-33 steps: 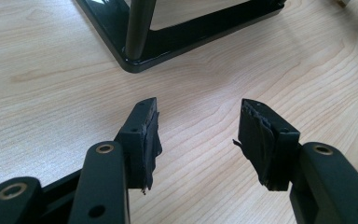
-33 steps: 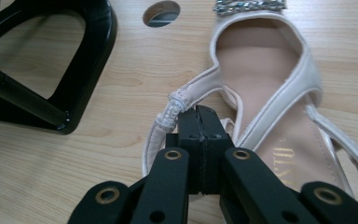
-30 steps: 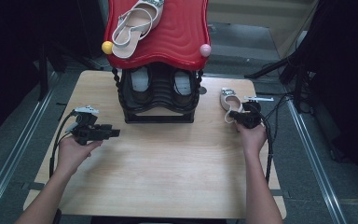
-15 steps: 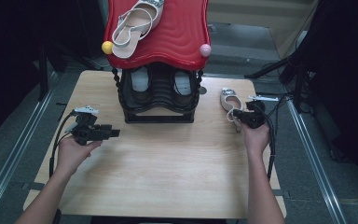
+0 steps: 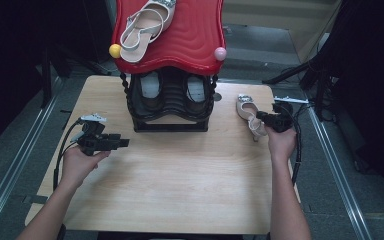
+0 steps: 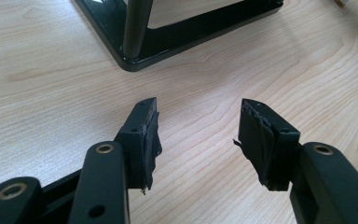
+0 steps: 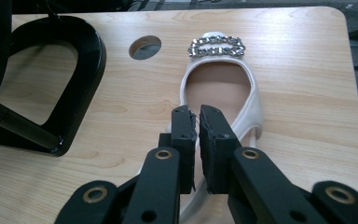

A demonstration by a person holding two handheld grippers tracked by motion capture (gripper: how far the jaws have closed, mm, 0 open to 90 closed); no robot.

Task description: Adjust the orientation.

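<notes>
Pinching my right gripper (image 7: pixel 196 116) nearly shut over the sandal (image 7: pixel 223 88), grip unclear; left gripper (image 6: pixel 198 123) wide, empty.

Bare table (image 5: pixel 180 185) lies open in front; the shoe rack (image 5: pixel 172 100) blocks the middle.

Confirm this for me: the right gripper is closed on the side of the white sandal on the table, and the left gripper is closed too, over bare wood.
One thing is wrong: the left gripper is open, not closed. The left gripper view shows its jaws standing wide apart over the bare table. The rest holds: in the right gripper view the right gripper is shut on the side edge of the white sandal.
</notes>
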